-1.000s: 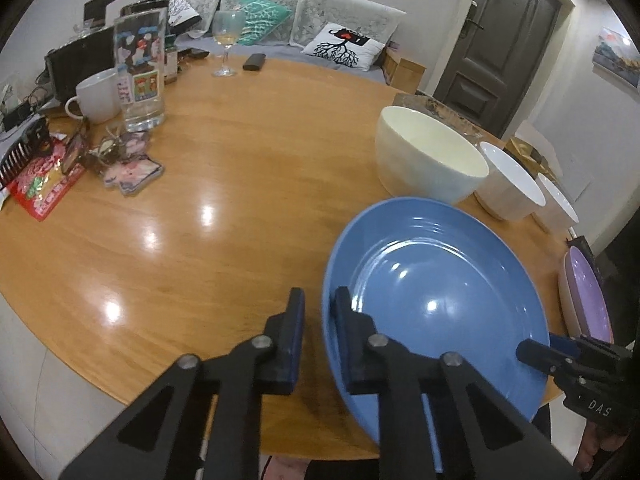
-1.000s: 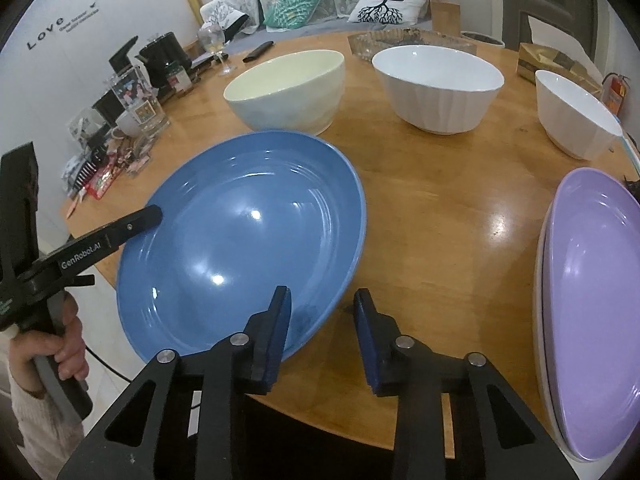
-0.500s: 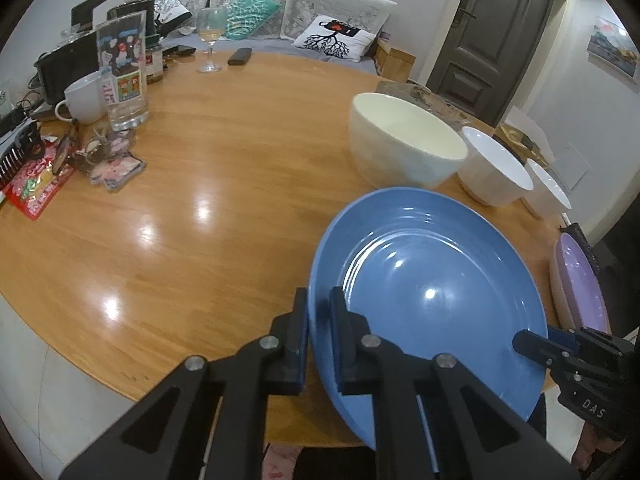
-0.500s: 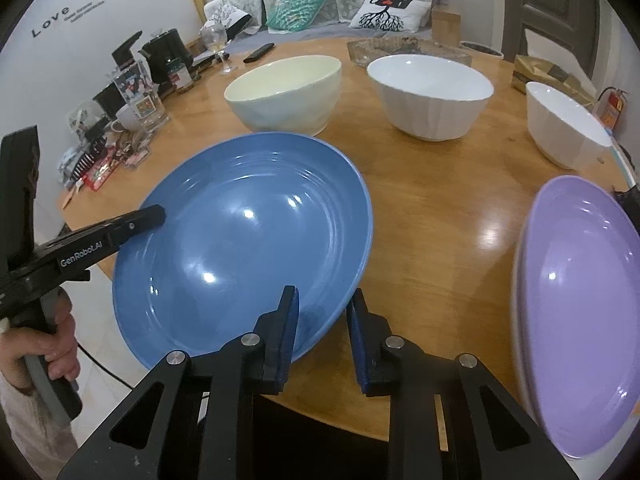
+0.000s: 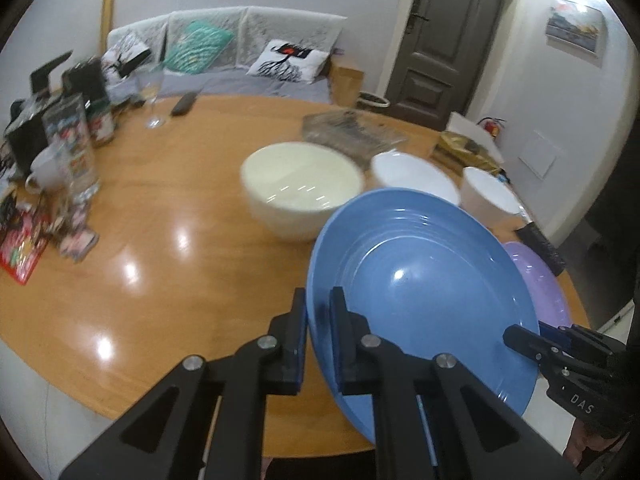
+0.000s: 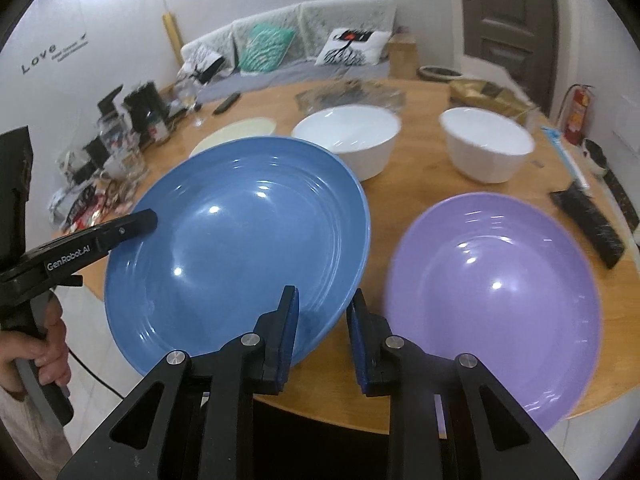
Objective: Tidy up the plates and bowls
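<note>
**Both grippers clamped on the blue plate, clear of the table**

Now gripped from two sides: blue plate (image 6: 240, 248), pinched at its near-left rim by the left gripper (image 5: 318, 316) and at its near-right rim by the right gripper (image 6: 322, 312). Jaws of each closed down onto the rim, one pad above and one below — nothing else between them. Both grippers angled downward and forward over the round wooden table (image 5: 180, 208). Plate tilted, raised off the tabletop, its far edge overlapping the cream bowl (image 5: 300, 188) in both views.

Seen from the right wrist: a hand (image 6: 44, 344) wrapped around the left gripper's handle at the lower-left edge, a pale sleeve below it, partly cut off by the frame. Seen from the left wrist: the right gripper's tip biting the plate's right rim, the holding hand almost wholly out of frame.

Purple plate (image 6: 496, 300) lying flat on the table just right of the blue one, near edge running past the table edge; in the left view mostly hidden behind the blue plate. Two white bowls (image 6: 348, 136) (image 6: 486, 148) standing farther back, apart from each other. Cream bowl nearly covered by the blue plate in the right view — only a sliver of rim showing.

Hard to make out: clutter at the table's left side, smeared by motion blur; likewise the glass tray behind the bowls.
</note>
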Action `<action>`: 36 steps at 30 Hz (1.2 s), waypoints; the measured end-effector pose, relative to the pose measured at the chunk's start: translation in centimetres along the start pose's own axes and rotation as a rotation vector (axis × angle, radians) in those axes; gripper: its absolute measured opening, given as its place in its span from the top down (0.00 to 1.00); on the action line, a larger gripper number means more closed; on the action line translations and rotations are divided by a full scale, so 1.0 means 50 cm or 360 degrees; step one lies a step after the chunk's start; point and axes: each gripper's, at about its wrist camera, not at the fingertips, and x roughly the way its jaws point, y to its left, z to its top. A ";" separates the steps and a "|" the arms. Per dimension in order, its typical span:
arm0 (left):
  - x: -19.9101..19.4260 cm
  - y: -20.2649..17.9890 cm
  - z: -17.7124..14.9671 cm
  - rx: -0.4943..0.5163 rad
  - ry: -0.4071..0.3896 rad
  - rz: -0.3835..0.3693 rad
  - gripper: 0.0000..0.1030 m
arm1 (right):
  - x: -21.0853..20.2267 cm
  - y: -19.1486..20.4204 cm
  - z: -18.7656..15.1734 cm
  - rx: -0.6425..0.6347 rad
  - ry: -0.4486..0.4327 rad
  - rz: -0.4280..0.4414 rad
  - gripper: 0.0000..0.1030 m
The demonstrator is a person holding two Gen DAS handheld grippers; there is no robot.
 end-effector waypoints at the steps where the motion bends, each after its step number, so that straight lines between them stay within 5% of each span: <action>1: -0.001 -0.017 0.008 0.0021 -0.0007 -0.0012 0.93 | -0.010 -0.012 0.001 0.0013 -0.0017 -0.0012 0.82; 18: 0.085 -0.313 0.034 0.0358 0.0098 -0.0201 0.93 | -0.113 -0.231 -0.048 0.0286 -0.0177 -0.0367 0.82; 36: 0.170 -0.393 -0.002 0.0546 0.0238 -0.0206 0.90 | -0.104 -0.305 -0.093 0.0330 -0.0101 -0.0504 0.81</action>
